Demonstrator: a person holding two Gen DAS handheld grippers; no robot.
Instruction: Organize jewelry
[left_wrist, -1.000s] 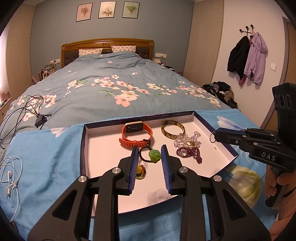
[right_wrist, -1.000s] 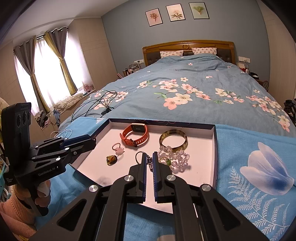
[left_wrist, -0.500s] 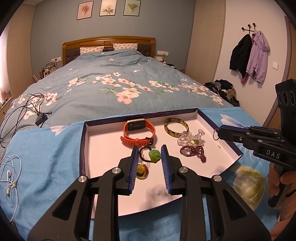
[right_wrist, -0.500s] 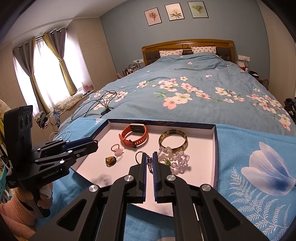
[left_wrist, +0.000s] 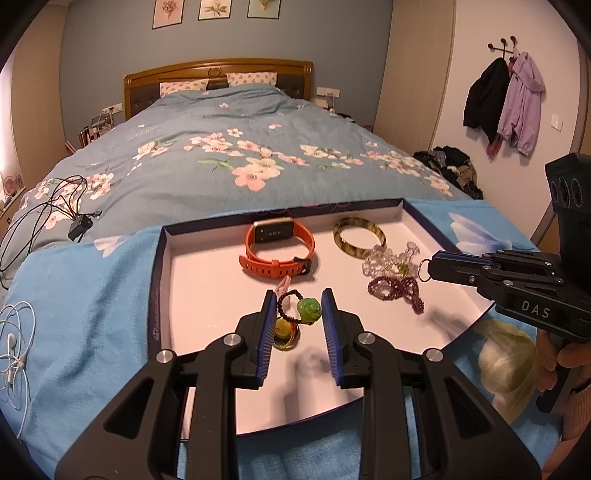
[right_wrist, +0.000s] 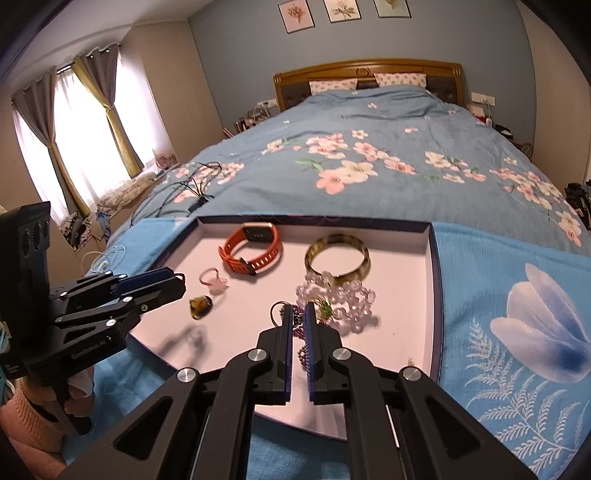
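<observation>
Between the blue pads of the left gripper (left_wrist: 299, 299) is a green carved bead (left_wrist: 309, 309) on a dark bead string. Beyond it lies an orange watch (left_wrist: 277, 251), and to the right of that a brown-yellow mottled bangle (left_wrist: 359, 239). Near the right gripper (right_wrist: 300, 314) are clear crystal beads (right_wrist: 345, 295) and purple beads (left_wrist: 397, 288). The tray (left_wrist: 207, 280) is pale pink inside with a navy rim.

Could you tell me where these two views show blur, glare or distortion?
Left wrist view: fisheye bends the walls, dark corners, soft shadow smears on the tray floor. Right wrist view: the window is blown out, the clear beads slightly blurred.
</observation>
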